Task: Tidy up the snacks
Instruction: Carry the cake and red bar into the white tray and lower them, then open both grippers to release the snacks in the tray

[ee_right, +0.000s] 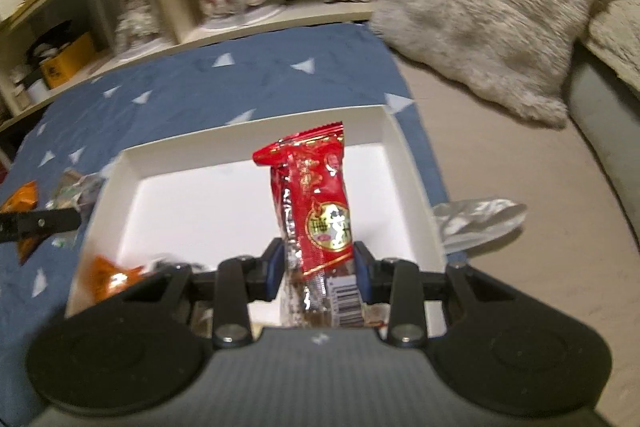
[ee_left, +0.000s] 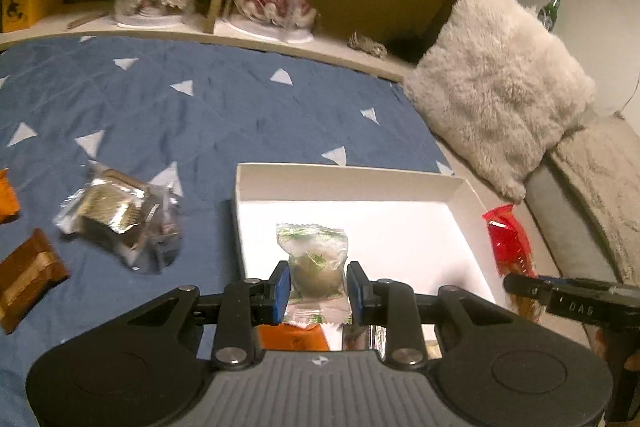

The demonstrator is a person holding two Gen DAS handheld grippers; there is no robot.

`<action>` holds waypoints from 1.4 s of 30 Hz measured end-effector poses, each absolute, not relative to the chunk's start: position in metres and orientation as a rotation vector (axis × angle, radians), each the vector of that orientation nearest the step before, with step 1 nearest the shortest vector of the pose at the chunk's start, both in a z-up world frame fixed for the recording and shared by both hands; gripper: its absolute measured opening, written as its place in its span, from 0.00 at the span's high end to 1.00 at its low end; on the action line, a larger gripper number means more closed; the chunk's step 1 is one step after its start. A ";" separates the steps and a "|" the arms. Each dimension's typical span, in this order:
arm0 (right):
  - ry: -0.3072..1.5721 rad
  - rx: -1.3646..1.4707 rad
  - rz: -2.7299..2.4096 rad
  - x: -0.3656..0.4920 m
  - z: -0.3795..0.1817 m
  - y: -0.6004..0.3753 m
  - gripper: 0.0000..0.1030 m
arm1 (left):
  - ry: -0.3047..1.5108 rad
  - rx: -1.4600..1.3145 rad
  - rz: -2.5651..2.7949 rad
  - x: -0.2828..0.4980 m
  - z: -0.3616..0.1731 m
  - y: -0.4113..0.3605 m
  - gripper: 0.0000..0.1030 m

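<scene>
My left gripper (ee_left: 318,285) is shut on a clear green-printed snack packet (ee_left: 316,259), held over the white box (ee_left: 352,183). My right gripper (ee_right: 318,267) is shut on a red snack packet (ee_right: 316,203), upright above the same white box (ee_right: 256,131). The red packet (ee_left: 508,243) and the right gripper's finger also show at the right of the left wrist view. An orange packet (ee_right: 106,277) lies in the box's near left corner. Silver packets (ee_left: 116,215) and a brown packet (ee_left: 28,275) lie on the blue quilt (ee_left: 200,107) left of the box.
A furry cushion (ee_left: 496,87) leans at the right beyond the box. A wooden shelf (ee_left: 280,39) with two dolls under clear domes runs along the back. A silver packet (ee_right: 476,219) lies on the beige cover right of the box. An orange packet (ee_right: 24,203) sits far left.
</scene>
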State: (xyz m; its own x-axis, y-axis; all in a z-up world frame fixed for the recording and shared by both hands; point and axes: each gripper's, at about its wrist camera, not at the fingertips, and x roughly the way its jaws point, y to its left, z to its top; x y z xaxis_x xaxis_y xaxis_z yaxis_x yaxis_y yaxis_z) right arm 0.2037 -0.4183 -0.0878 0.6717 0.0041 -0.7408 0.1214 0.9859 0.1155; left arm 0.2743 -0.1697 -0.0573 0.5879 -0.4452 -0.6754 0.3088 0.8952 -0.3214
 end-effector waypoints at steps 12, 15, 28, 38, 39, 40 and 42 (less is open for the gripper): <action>0.834 0.187 -0.100 0.258 -0.110 -0.455 0.57 | 0.871 -0.141 -0.405 0.315 -0.079 -0.189 0.69; 0.851 0.191 -0.091 0.266 -0.116 -0.458 0.47 | 0.874 -0.131 -0.394 0.320 -0.081 -0.188 0.68; 0.885 0.167 -0.075 0.241 -0.116 -0.450 0.25 | 0.904 -0.104 -0.390 0.310 -0.080 -0.188 0.41; 0.849 0.187 -0.072 0.215 -0.092 -0.440 0.03 | 0.909 -0.072 -0.392 0.291 -0.068 -0.187 0.25; 0.844 0.193 -0.071 0.213 -0.090 -0.440 0.01 | 0.909 -0.067 -0.393 0.289 -0.067 -0.187 0.22; 0.840 0.197 -0.068 0.211 -0.088 -0.438 0.01 | 0.910 -0.064 -0.394 0.287 -0.065 -0.187 0.21; 0.834 0.194 -0.066 0.205 -0.084 -0.435 0.01 | 0.910 -0.061 -0.399 0.283 -0.063 -0.187 0.12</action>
